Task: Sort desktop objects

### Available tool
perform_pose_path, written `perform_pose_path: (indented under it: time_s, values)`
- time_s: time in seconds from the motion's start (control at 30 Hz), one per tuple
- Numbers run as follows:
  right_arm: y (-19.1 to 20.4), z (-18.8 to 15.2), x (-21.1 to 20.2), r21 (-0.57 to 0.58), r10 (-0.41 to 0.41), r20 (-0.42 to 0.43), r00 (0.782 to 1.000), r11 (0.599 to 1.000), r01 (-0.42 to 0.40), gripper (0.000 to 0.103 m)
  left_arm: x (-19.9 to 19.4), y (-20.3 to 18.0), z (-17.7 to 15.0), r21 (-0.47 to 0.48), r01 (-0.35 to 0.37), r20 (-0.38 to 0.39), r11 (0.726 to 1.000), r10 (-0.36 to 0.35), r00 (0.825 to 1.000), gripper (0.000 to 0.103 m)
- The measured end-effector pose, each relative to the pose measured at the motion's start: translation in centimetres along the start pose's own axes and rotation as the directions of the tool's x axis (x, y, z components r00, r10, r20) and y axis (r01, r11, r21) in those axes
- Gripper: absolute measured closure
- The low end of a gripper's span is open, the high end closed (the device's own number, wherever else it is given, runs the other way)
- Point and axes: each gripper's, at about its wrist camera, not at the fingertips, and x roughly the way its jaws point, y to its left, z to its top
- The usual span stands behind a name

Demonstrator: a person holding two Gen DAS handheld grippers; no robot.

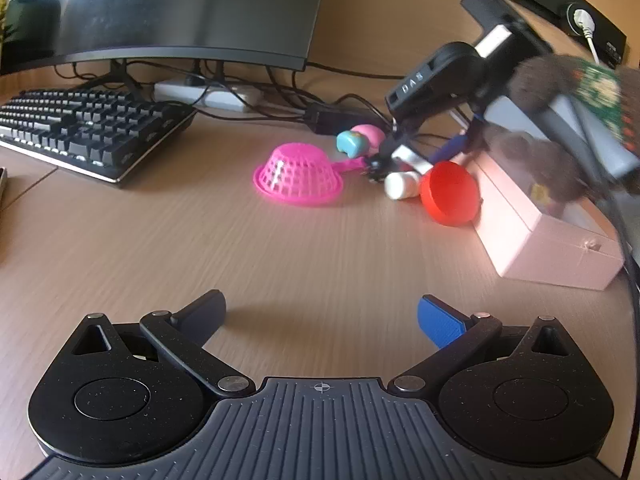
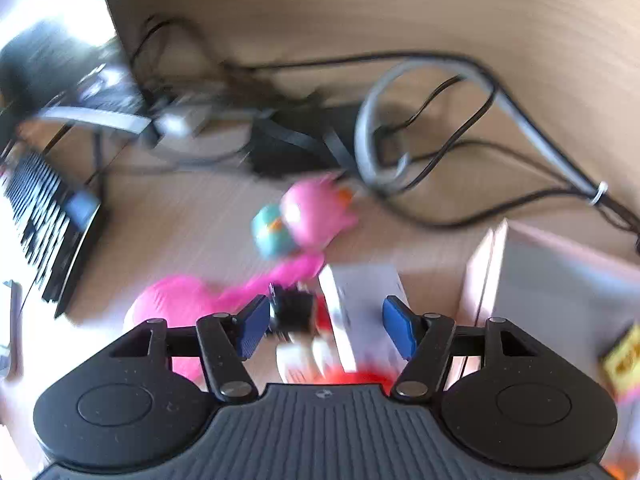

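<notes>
A pink plastic sieve lies upside down on the wooden desk. Beside it lie a teal and pink toy, a white cylinder and a red round lid leaning on a pink box. My left gripper is open and empty, low over bare desk. My right gripper is open and hovers over the pile, above a small black object and a white box. It also shows in the left wrist view. The right view is blurred.
A black keyboard and a monitor stand at the left back. Cables and a black power brick lie behind the toys. A white power strip sits under the monitor.
</notes>
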Motion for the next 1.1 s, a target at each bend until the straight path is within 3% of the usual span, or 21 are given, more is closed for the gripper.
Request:
perform_pose_path:
  time_s: [0.1, 0.2, 0.3, 0.37, 0.43, 0.53, 0.63, 0.7, 0.87, 1.1]
  values:
    - [1.4, -2.3, -1.4, -0.056, 0.041, -0.035, 0.999, 0.998, -0.043, 0.041, 0.0, 0.1, 0.1, -0.004, 0.014, 0.001, 1.0, -0.014, 1.0, 0.0]
    - [2.7, -4.9, -3.6, -0.076, 0.177, -0.088, 0.98, 0.98, -0.184, 0.049, 0.0, 0.2, 0.1, -0.01, 0.023, 0.004, 1.0, -0.023, 1.0, 0.0]
    - [4.8, -7.9, -6.1, -0.258, 0.035, 0.032, 0.999, 0.966, -0.026, 0.047, 0.1, 0.3, 0.1, -0.014, 0.027, 0.005, 1.0, -0.027, 1.0, 0.0]
    - [5.7, -10.1, -7.5, -0.338, -0.039, 0.11, 0.993, 0.938, 0.074, 0.047, 0.1, 0.2, 0.1, -0.015, 0.027, 0.005, 1.0, -0.027, 1.0, 0.0]
    - [5.6, -12.2, -9.4, -0.34, -0.027, 0.154, 0.988, 0.937, 0.079, 0.047, 0.1, 0.2, 0.2, -0.015, 0.027, 0.005, 1.0, -0.027, 1.0, 0.0]
    - [4.7, -15.0, -11.7, -0.293, 0.051, 0.145, 0.988, 0.956, -0.007, 0.035, 0.1, 0.2, 0.2, -0.016, 0.028, 0.005, 0.999, -0.028, 1.0, 0.0]
    - [3.9, -17.0, -10.8, -0.295, 0.014, 0.095, 0.995, 0.956, 0.015, 0.035, 0.0, 0.3, 0.2, -0.017, 0.032, 0.006, 0.999, -0.032, 0.999, 0.0]
    - [3.1, -17.2, -9.6, -0.256, -0.004, 0.087, 0.996, 0.966, 0.026, 0.035, 0.0, 0.3, 0.2, -0.019, 0.033, 0.006, 0.999, -0.033, 0.999, 0.0]
    - [2.0, -15.6, -6.8, -0.128, 0.048, 0.132, 0.99, 0.991, -0.031, 0.034, 0.0, 0.3, 0.2, -0.021, 0.034, 0.006, 0.999, -0.034, 0.999, 0.0]
    - [4.3, -14.2, -4.5, -0.154, 0.0, 0.214, 0.977, 0.988, 0.034, 0.032, 0.0, 0.2, 0.2, -0.017, 0.031, 0.005, 0.999, -0.031, 1.0, 0.0]
